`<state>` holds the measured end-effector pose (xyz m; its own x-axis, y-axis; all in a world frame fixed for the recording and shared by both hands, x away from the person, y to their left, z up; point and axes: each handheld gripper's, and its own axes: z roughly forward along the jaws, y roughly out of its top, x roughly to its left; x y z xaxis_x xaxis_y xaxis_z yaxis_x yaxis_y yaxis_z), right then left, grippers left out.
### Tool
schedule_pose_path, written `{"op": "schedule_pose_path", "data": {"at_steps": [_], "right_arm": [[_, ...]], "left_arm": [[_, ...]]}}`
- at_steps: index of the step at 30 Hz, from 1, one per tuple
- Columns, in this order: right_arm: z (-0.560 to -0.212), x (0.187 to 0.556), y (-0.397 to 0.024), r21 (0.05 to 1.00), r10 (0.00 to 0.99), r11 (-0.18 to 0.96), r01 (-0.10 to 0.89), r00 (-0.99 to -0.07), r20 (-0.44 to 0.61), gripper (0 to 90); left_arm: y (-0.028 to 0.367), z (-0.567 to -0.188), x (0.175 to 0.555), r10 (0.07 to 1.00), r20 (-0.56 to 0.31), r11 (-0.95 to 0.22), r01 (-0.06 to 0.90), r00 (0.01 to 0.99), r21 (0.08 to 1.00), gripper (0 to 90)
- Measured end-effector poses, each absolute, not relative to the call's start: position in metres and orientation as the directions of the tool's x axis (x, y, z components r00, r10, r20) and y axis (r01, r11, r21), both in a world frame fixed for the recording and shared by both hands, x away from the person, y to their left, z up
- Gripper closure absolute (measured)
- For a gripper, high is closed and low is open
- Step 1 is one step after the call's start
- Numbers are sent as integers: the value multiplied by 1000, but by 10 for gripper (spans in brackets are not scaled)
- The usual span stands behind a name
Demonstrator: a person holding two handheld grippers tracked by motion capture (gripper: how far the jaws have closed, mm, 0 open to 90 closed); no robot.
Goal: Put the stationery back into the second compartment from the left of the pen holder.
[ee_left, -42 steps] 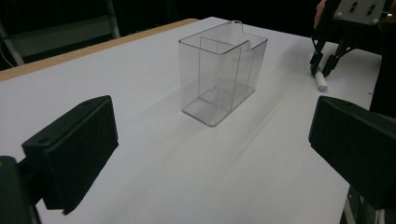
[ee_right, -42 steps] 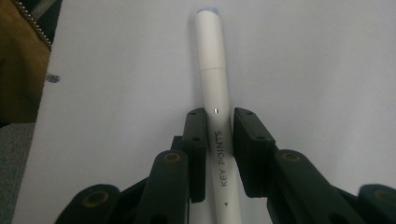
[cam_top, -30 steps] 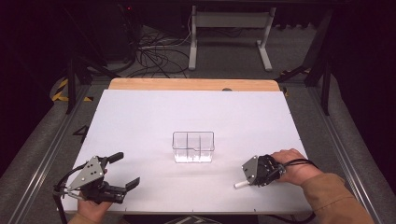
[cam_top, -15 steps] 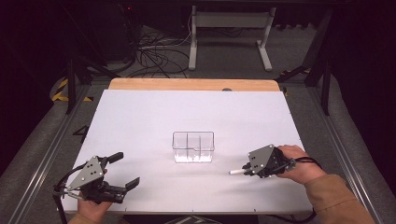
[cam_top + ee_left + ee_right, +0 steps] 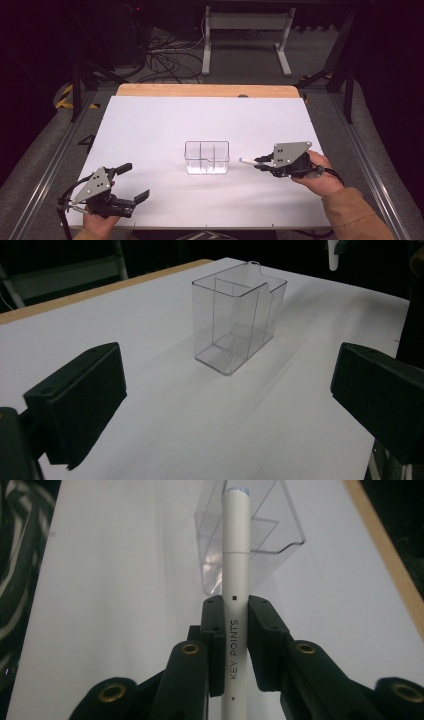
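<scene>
At the near left corner of the white table (image 5: 150, 125) the left gripper (image 5: 134, 181) rests low in the person's hand, its two black jaws spread wide with nothing between them. In the left gripper view those jaws frame the clear plastic organizer (image 5: 235, 315) from either side, well short of it. The organizer (image 5: 207, 157) stands upright at the middle of the table, divided by thin walls into compartments (all look bare from above). Just to its right, the right gripper (image 5: 261, 162) is held above the table, pointing left toward the box, jaws clamped on a white pen (image 5: 247, 161). In the right gripper view the pen (image 5: 236, 580), printed KEY POINTS, runs straight out between the pads, its tip over the organizer's rim.
</scene>
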<state>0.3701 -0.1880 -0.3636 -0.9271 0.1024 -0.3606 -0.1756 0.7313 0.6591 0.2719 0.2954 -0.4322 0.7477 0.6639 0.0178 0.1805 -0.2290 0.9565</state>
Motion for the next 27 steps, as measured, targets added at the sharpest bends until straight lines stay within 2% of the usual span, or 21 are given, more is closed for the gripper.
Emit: {"op": "schedule_pose_path", "data": {"at_steps": [6,10,14,19,27], "right_arm": [[-351,372,-183,773,250,632,-63,-927,-281,787],[-344,372,-178,814,318,579,-44,-908,-275,787],[-341,373,-169,834,350,550,-42,-895,-276,786],[-338,376,-158,874,411,487,2,-883,-226,785],[-336,379,-137,910,457,415,4,-866,-204,786]], "left_arm": [[296,-432,273,662,17,-229,180,750,957,21],[296,-433,273,662,15,-226,181,750,957,21],[296,-433,273,663,6,-220,187,749,957,21],[297,-433,273,663,3,-215,187,749,958,22],[297,-433,274,657,-2,-216,190,754,958,22]]}}
